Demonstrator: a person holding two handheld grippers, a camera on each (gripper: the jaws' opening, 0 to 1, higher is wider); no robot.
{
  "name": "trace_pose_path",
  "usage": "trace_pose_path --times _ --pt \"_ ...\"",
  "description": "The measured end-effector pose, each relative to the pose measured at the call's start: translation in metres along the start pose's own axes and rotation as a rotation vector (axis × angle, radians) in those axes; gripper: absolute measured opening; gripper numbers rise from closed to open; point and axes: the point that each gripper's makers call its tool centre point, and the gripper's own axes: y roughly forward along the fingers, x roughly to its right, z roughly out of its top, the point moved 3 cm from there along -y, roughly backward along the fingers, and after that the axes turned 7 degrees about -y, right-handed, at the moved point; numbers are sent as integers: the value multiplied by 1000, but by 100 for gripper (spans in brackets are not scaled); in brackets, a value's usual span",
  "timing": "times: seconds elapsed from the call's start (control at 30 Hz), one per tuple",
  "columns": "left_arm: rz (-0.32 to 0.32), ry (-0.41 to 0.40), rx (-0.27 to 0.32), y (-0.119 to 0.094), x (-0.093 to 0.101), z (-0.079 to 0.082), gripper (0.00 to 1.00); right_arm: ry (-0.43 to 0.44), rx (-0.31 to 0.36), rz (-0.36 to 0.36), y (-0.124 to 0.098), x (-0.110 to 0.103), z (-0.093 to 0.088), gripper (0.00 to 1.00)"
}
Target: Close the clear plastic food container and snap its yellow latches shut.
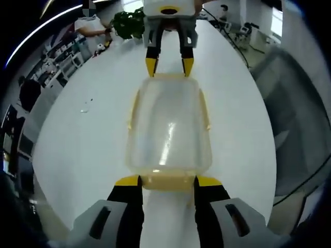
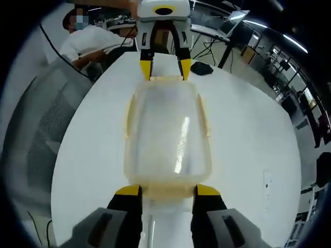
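in the left gripper view, the clear plastic container (image 1: 169, 129) lies at the centre of the white table (image 1: 83, 155), its lid already down. the left gripper (image 1: 167, 182) rises from 6 o'clock, jaws spread either side of the near yellow latch (image 1: 166, 181), tips touching the container's end. at 12 o'clock the right gripper (image 1: 169, 66) meets the far end, jaws likewise spread. a potted plant (image 1: 129, 23) stands at 11 o'clock. in the right gripper view, the same container (image 2: 168, 137) sits centred; the right gripper (image 2: 168, 191) comes up from 6 o'clock, jaws apart astride its near latch (image 2: 168, 192), and the left gripper (image 2: 165, 70) faces it at 12 o'clock, open too. side latches (image 2: 128, 119) flank the long edges. the box looks light, empty, smooth and somewhat flexible, likely to skid on the table; better to brace both ends and press the stiff latch tabs rather than the thin walls.
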Motion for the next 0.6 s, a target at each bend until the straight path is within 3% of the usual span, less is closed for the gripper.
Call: trace_pose_path --times 0.6 --pt "18 16 25 11 12 47 36 -7 -1 -38 -35 -9 -40 34"
